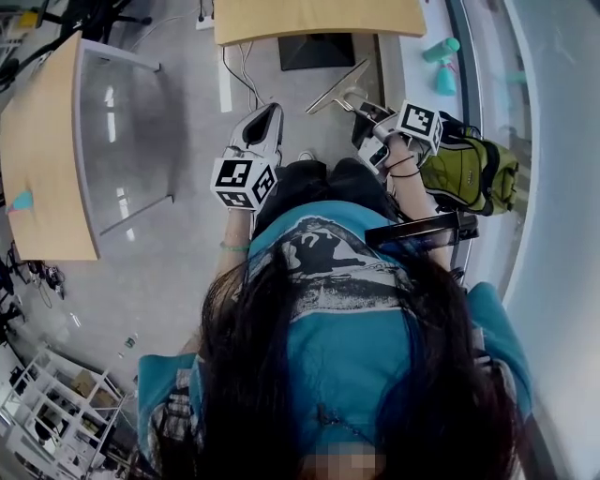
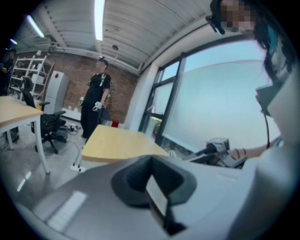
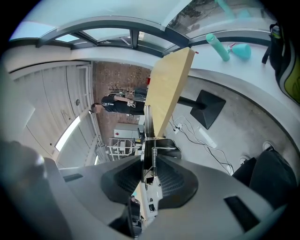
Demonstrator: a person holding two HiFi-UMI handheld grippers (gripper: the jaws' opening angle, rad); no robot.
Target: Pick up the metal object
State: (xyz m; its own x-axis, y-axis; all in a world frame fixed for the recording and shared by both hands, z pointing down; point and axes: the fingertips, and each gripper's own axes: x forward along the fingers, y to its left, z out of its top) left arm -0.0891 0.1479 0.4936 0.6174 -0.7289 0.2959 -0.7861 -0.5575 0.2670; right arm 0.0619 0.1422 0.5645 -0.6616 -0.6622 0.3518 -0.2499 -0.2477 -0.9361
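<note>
The metal object is a thin flat strip with a coil spring on it. In the head view it sticks out up-left from my right gripper, held in the air in front of the person's body. The right gripper view shows the strip running straight up from between the dark pads, with the right gripper shut on its lower end. My left gripper hangs to the left at about the same height, apart from the object. In its own view the left gripper has its jaws together with nothing between them.
A wooden table stands ahead, with a black floor plate and cables under it. Another table is at the left. A green backpack and a teal bottle lie at the right. A person stands far off.
</note>
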